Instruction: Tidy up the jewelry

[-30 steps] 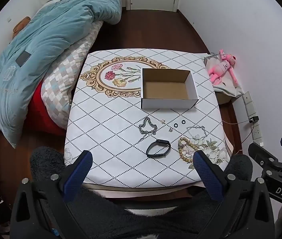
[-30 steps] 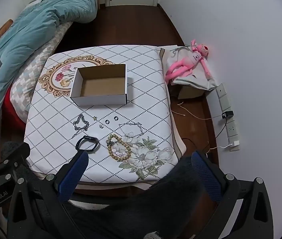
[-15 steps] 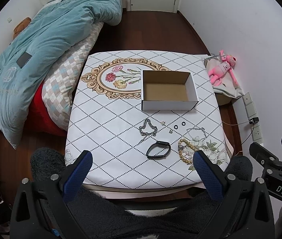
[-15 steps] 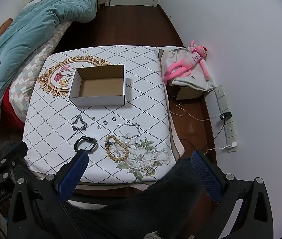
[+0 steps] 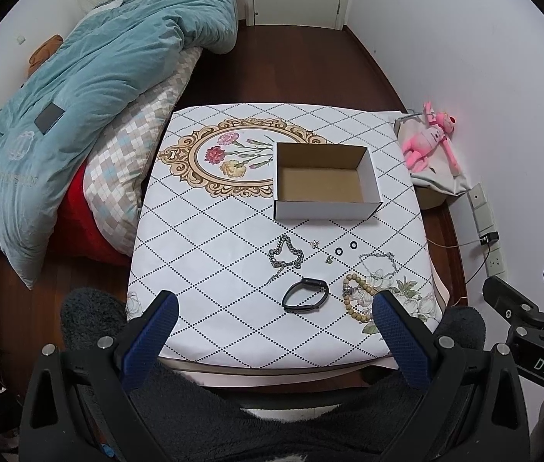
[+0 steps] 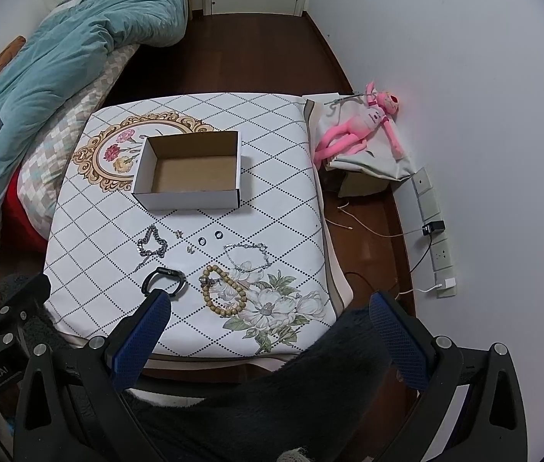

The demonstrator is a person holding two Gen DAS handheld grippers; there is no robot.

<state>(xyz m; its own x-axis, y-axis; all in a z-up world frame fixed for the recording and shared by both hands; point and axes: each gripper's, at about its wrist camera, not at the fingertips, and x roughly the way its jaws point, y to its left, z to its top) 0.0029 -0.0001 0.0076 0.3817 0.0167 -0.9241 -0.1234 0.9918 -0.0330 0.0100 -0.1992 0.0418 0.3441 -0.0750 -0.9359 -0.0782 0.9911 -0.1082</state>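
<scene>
An open, empty white cardboard box (image 5: 326,181) (image 6: 191,173) stands on the patterned table (image 5: 210,246). In front of it lie a silver chain bracelet (image 5: 285,256) (image 6: 152,247), two small black rings (image 5: 346,248) (image 6: 209,237), tiny earrings (image 5: 315,244), a thin silver bracelet (image 5: 377,263) (image 6: 247,258), a black band (image 5: 306,295) (image 6: 164,281) and a wooden bead bracelet (image 5: 356,297) (image 6: 222,294). My left gripper (image 5: 276,331) and right gripper (image 6: 268,331) are both open and empty, held above the table's near edge.
A bed with a teal quilt (image 5: 79,88) and checkered pillow (image 5: 129,161) lies left of the table. A pink plush toy (image 6: 360,131) on a bag sits right, by the wall with sockets and cables (image 6: 431,227). Dark fuzzy clothing (image 5: 272,415) fills the foreground.
Both views have shifted slightly, the table sitting a little farther off and lower in frame. Both grippers stay open. The jewelry and box have not moved.
</scene>
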